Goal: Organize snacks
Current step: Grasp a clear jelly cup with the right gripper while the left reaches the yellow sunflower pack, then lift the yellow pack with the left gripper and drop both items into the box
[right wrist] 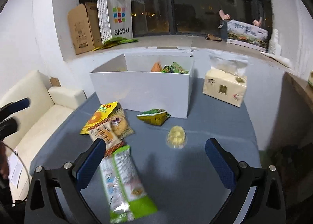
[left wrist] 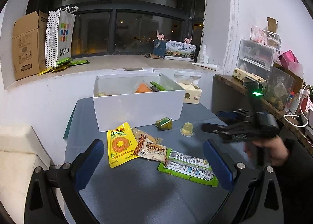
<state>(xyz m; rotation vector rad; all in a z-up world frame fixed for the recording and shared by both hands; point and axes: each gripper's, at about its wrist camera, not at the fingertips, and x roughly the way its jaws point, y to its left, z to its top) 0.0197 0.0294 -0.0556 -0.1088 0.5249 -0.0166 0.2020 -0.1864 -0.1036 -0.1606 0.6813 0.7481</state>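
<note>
Both grippers spread and empty above loose snacks on the grey tabletop (left wrist: 137,190)

We note the left gripper (left wrist: 153,162) with its blue fingers wide apart, hovering over the yellow packet (left wrist: 120,143), which lies partly under a beige packet (left wrist: 152,150); beside them, the long green packet (left wrist: 188,167). Our right gripper (right wrist: 155,162) is likewise spread, holding nothing, its left finger just over the green packet's end. Ahead of it sit the jelly cup (right wrist: 176,136) and a small crumpled green pouch (right wrist: 154,117) (right-wrist view slightly blurred). The white box (left wrist: 137,106) stands behind them, open, with orange and green snacks already inside. A tissue pack (right wrist: 225,87) sits to the box's right
</note>
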